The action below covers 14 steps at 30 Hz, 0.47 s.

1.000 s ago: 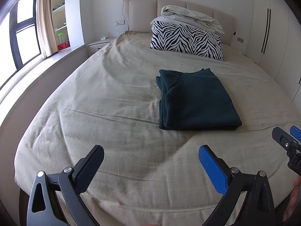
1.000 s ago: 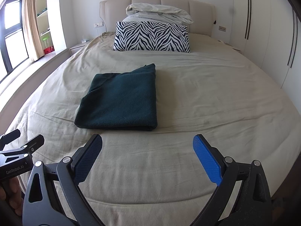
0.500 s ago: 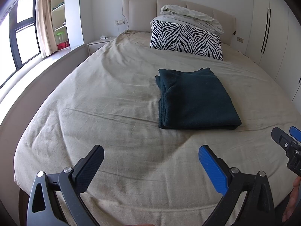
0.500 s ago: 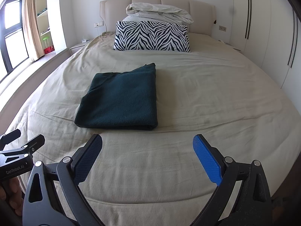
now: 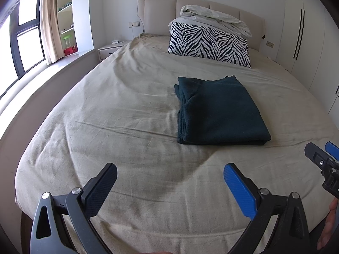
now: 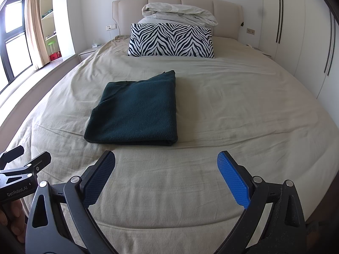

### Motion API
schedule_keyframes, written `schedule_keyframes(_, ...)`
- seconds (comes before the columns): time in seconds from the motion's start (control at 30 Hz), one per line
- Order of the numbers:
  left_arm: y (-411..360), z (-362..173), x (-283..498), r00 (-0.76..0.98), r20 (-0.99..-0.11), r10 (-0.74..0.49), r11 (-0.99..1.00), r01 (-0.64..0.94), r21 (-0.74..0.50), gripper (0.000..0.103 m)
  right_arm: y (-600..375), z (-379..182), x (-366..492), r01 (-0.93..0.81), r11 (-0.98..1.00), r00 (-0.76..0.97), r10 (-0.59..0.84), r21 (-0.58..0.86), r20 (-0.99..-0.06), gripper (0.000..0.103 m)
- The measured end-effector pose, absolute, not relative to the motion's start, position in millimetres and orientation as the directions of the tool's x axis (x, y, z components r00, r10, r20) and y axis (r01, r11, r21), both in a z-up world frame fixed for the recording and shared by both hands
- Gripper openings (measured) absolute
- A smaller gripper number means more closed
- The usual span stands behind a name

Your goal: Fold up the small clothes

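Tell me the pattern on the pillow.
Black-and-white zebra stripes on the pillow; clearest in the right wrist view.

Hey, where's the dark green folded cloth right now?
The dark green folded cloth lies flat mid-bed on the beige sheet, nearer than the zebra pillow; it sits left of centre in the right wrist view, right of centre in the left.

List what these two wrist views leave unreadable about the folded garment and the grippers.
- Dark green garment: its type is hidden by the folds in both views.
- Right gripper in left view: cut off by the frame edge.
- Left gripper in right view: cut off likewise.
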<state>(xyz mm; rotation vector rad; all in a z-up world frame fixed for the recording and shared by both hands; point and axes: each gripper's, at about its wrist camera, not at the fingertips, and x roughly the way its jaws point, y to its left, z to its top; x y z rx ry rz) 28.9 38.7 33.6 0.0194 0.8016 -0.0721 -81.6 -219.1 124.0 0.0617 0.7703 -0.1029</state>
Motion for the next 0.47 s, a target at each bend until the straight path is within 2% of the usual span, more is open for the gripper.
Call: schedule_keyframes(0.47, 40.2, 33.7, 27.7, 0.702, -0.710, -0.056, 0.997, 0.075, -0.004, 0.103, -219.0, 123.5, -84.1, 0.114, 0.993, 0.711, -0.067, 0.021, -0.700, 0.099)
